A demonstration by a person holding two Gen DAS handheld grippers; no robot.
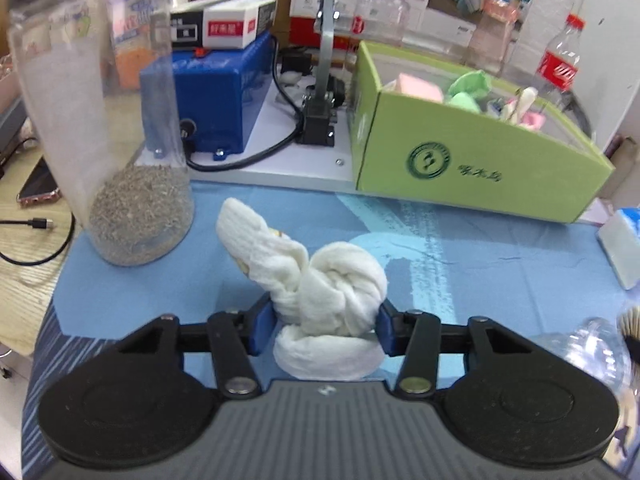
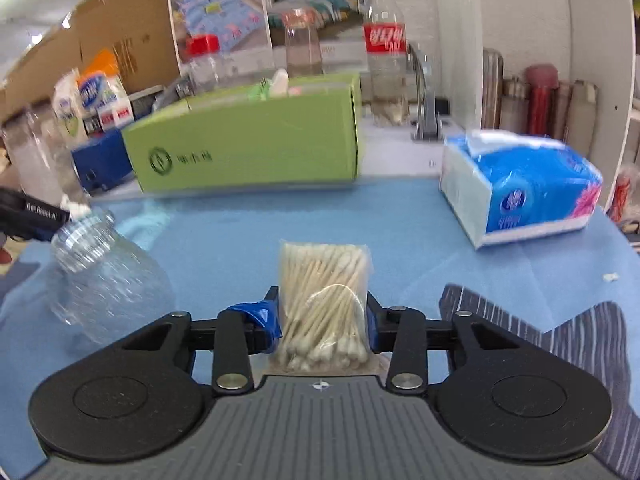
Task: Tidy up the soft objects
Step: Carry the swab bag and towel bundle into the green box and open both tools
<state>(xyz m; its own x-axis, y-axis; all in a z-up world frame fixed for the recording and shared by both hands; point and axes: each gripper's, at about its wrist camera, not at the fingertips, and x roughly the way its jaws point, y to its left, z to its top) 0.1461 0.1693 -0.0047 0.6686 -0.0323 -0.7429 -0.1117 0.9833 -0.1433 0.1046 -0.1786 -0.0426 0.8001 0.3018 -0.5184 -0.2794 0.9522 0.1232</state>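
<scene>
Left gripper (image 1: 326, 326) clamped on a twisted white cotton cloth bundle (image 1: 320, 280), near centre of the blue tablecloth (image 1: 480, 264); loose tail hanging out to the left. Risk: tail snagging or slipping free in transit, or brushing the tall clear plastic jar of grey granules (image 1: 120, 160) just to the left.

Right gripper (image 2: 324, 320) closed on a clear plastic packet of wooden cotton swabs (image 2: 324, 300). Risk: slick film sliding between pads. Grip depth apparently shallow; view blurred.

Open green cardboard box (image 1: 460, 152) at far right, already holding soft items. Clear glass jar lying on its side (image 2: 100, 280), near left, liable to roll if knocked.
</scene>
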